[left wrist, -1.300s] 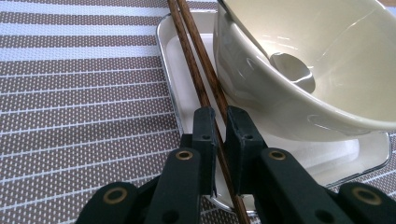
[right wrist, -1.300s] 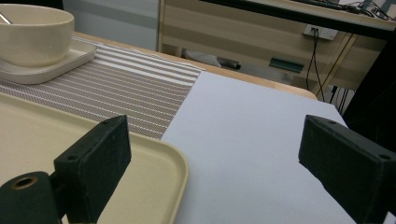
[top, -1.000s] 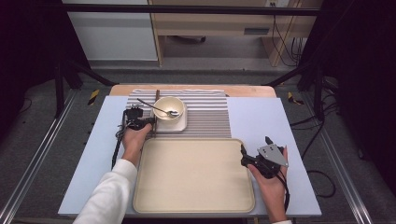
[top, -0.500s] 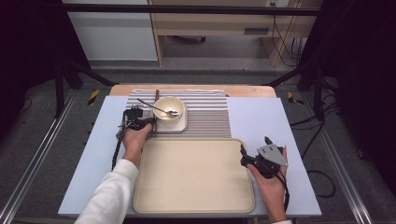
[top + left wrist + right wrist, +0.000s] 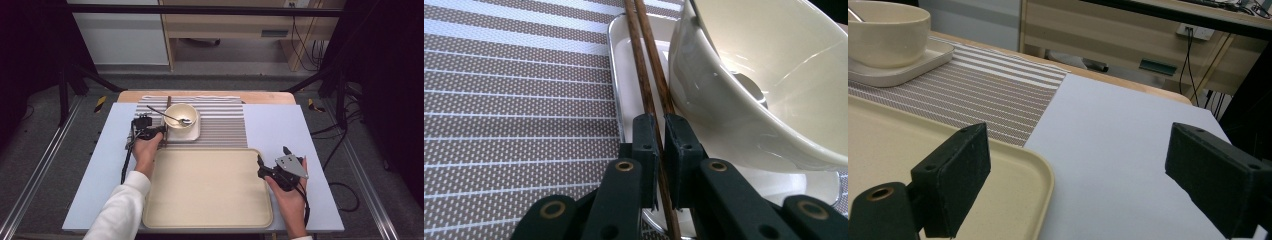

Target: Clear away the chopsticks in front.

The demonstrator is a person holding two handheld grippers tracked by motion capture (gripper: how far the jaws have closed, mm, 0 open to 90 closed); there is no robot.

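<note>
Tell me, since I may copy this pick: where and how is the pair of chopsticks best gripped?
Grip the chopsticks at the near end, coming in low along their length as the left gripper does. They lie side by side on the plate rim, close beside the bowl, so only that end looks free.

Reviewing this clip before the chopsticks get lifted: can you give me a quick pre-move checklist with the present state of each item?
1. Left tool closed on the chopsticks: ok; one stick runs between the pads, whether both are clamped cannot tell.
2. Chopsticks clear of the bowl: not ok, they lie right beside its wall on the plate.
3. Spoon resting in the bowl: ok.
4. Tray bare for set-down: ok.
5. Right tool open, over the tray's right edge: ok.
</note>
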